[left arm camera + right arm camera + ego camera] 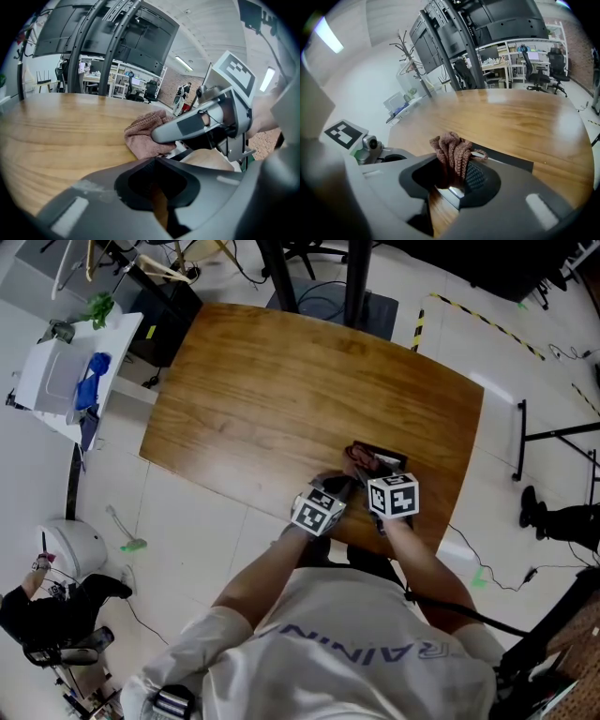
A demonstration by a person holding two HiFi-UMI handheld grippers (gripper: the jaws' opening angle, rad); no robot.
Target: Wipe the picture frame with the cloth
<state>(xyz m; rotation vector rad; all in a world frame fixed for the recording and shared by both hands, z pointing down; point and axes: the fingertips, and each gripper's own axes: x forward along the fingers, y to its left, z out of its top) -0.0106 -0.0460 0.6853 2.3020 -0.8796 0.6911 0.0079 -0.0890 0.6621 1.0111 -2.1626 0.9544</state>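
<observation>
The right hand-held gripper [457, 180] is clenched on a bunched pinkish-brown knitted cloth [452, 154], held over the dark-rimmed rectangular picture frame [506, 161] just beneath its tips. The left hand-held gripper [157, 187], just beside it, has its jaws drawn together on nothing. Only its view shows the cloth side-on. Both work at the near edge of a glossy brown wooden worktop [281, 399] above a white tiled floor [187, 549].

Wooden table [281, 399] carries a flat picture frame [511, 161].
</observation>
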